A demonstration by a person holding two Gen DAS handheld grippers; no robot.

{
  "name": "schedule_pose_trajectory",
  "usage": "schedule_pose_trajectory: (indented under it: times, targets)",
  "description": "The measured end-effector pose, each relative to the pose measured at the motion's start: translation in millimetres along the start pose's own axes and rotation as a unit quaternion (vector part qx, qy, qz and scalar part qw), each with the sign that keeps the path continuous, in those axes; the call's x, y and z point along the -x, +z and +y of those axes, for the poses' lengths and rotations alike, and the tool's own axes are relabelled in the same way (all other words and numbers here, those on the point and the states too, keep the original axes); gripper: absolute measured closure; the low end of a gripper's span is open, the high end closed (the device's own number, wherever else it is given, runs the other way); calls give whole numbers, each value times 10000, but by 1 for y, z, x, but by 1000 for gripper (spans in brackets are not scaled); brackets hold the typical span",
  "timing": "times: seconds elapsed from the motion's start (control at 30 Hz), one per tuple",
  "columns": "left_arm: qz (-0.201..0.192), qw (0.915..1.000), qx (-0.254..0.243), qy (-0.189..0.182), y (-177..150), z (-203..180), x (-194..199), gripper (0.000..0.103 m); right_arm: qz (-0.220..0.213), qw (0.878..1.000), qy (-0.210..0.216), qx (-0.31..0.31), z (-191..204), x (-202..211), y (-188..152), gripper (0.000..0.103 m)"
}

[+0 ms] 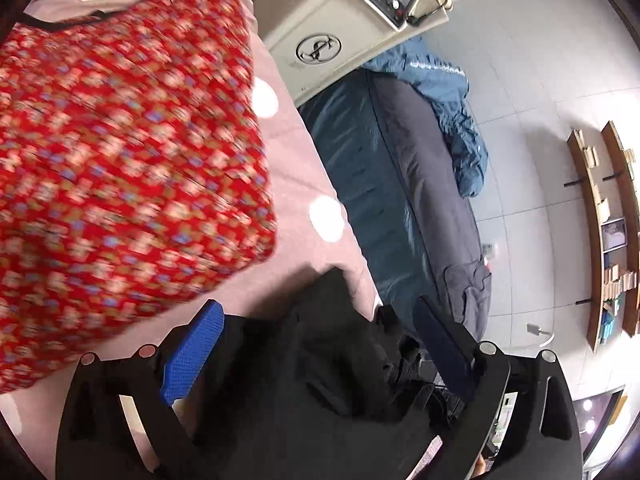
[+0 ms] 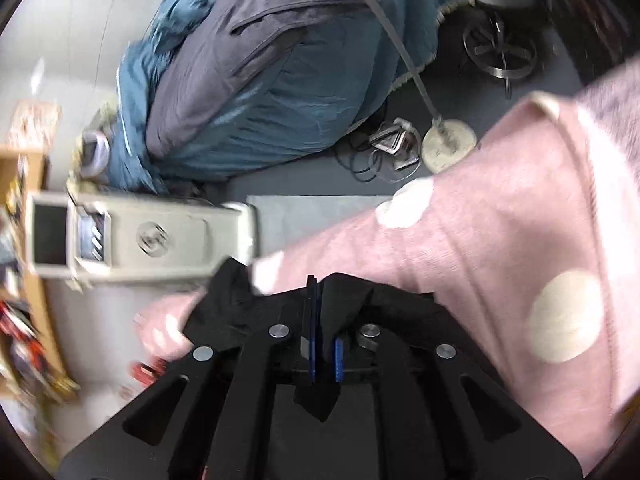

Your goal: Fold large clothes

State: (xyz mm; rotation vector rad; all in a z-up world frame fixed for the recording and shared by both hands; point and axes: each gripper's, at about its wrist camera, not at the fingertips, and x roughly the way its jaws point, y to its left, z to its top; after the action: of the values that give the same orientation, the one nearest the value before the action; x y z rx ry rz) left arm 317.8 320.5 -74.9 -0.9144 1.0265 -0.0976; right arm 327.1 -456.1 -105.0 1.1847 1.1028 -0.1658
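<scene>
A red floral garment (image 1: 128,152) lies folded on the pink dotted bed cover (image 1: 296,152), up and left of my left gripper (image 1: 316,324). That gripper stands wide open, its blue pads (image 1: 196,352) far apart. A black garment (image 1: 320,344) lies crumpled under and between them, and neither pad presses on it. In the right wrist view my right gripper (image 2: 324,320) has its jaws almost together. The same black garment (image 2: 228,304) runs up between its pads and drapes over both fingers at the edge of the pink cover (image 2: 500,240).
Beside the bed a blue and grey bedding heap (image 1: 404,168) (image 2: 272,80) lies on the floor. A beige machine (image 1: 348,24) (image 2: 152,236) with a screen stands next to it. A lamp base (image 2: 448,144) and cables sit on the floor, wooden shelves (image 1: 608,232) farther off.
</scene>
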Motion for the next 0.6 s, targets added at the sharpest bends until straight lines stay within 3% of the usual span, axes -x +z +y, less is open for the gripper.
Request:
schedule_pose_trajectory:
  times: [0.03, 0.07, 0.13, 0.23, 0.27, 0.33, 0.4, 0.47, 0.6]
  targets:
    - [3, 9998, -178, 134, -2, -3, 4, 11, -17, 9998, 146, -141, -3, -1, 0, 75]
    - [19, 9984, -459, 335, -8, -10, 6, 11, -95, 9994, 238, -252, -4, 0, -1, 52]
    - [180, 9891, -1251, 751, -30, -28, 3, 10, -350, 9985, 180, -376, -4, 7, -5, 31]
    - [434, 9639, -2302, 1267, -77, -50, -12, 9, -583, 9978, 57, -298, -1, 22, -16, 30]
    - [436, 9552, -2521, 1487, -95, -51, -17, 9, -609, 9980, -120, -126, 1, 27, -21, 30]
    - [406, 9463, -2613, 1862, -114, -43, -22, 9, -643, 9959, -542, 347, 3, 38, -33, 30]
    - [440, 9508, -2355, 1961, -130, -23, -22, 9, -603, 9890, -960, 949, -3, 48, -49, 30]
    - [491, 9574, -2097, 1925, -142, -3, -17, 9, -404, 9739, -1490, 1665, -18, 54, -75, 30]
    - [644, 9707, -1559, 1711, -160, 43, 5, 10, 118, 9597, -1878, 2088, -68, 60, -125, 31]
